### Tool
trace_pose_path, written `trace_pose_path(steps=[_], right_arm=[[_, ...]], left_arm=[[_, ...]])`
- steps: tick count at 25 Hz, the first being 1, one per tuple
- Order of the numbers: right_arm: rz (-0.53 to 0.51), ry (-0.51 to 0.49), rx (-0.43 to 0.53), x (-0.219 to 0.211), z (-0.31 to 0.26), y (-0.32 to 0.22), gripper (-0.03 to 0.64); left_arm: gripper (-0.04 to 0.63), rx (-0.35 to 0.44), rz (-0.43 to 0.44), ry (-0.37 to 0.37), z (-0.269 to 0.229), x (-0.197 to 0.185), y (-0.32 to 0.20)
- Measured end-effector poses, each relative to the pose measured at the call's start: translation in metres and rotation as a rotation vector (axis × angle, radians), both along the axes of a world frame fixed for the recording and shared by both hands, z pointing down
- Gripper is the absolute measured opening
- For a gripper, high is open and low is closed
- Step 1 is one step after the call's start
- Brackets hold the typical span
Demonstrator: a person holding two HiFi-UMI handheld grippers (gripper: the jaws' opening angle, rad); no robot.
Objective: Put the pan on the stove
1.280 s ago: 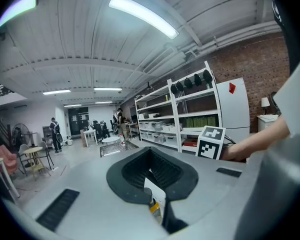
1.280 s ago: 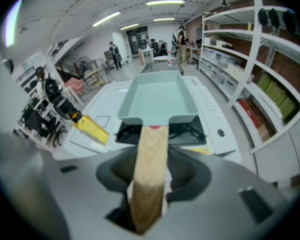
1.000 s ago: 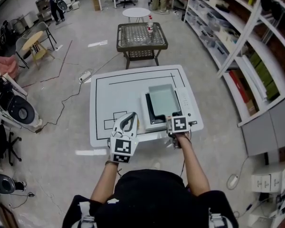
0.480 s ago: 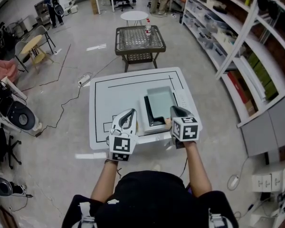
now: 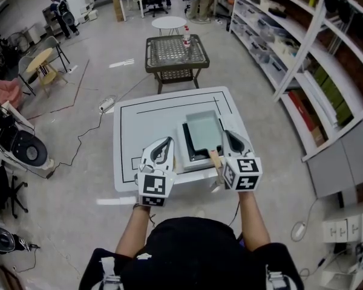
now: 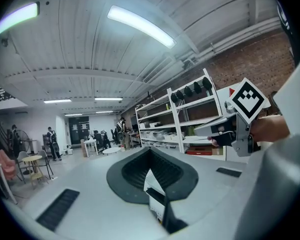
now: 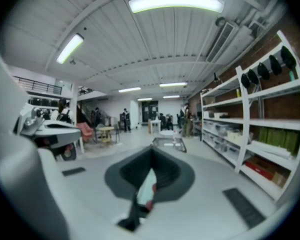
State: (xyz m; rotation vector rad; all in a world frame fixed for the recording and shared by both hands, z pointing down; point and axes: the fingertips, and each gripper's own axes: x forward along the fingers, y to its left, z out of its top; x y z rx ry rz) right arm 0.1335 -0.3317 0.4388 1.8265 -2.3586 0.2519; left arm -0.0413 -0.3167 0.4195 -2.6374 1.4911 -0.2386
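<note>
A rectangular grey-green pan with a wooden handle rests on the white stove at the table's right front. The handle points toward me. My right gripper hovers just right of the handle, above the stove's right side; it is shut and holds nothing, and its jaws meet. My left gripper hangs left of the stove over the table, also shut and empty, its tips together. Each gripper view looks out level across the room, not at the pan.
The white table has black outlines drawn on it. Beyond it stand a wicker table with a bottle and a round white table. Shelving runs along the right. Cables and a chair base lie on the floor at left.
My right gripper has lifted off the stove's front edge and shifted right, and the wooden handle now shows beside it. The left gripper has barely moved.
</note>
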Motion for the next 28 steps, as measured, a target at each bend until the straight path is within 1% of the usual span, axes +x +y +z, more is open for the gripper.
trace_pose_path(steps=[2,5,11,16,28], right_arm=[[-0.003,-0.004,0.028,0.001,-0.007,0.003,0.034],[0.002,0.021,0.064,0.002,-0.013,0.006,0.034],[-0.009,0.034,0.097,-0.004,-0.019,0.01,0.034],[-0.023,0.057,0.112,-0.011,-0.023,0.012,0.034],[-0.028,0.065,0.12,-0.013,-0.021,0.01,0.034]], left_arm=[[0.025,-0.002,0.002,-0.004,-0.001,0.001,-0.002],[0.025,0.0,0.004,-0.004,-0.001,0.002,-0.003],[0.025,0.002,0.005,0.001,-0.003,-0.002,-0.006],[0.025,0.012,0.003,0.0,-0.01,-0.004,-0.008],[0.025,0.011,-0.014,0.002,-0.007,-0.009,-0.011]])
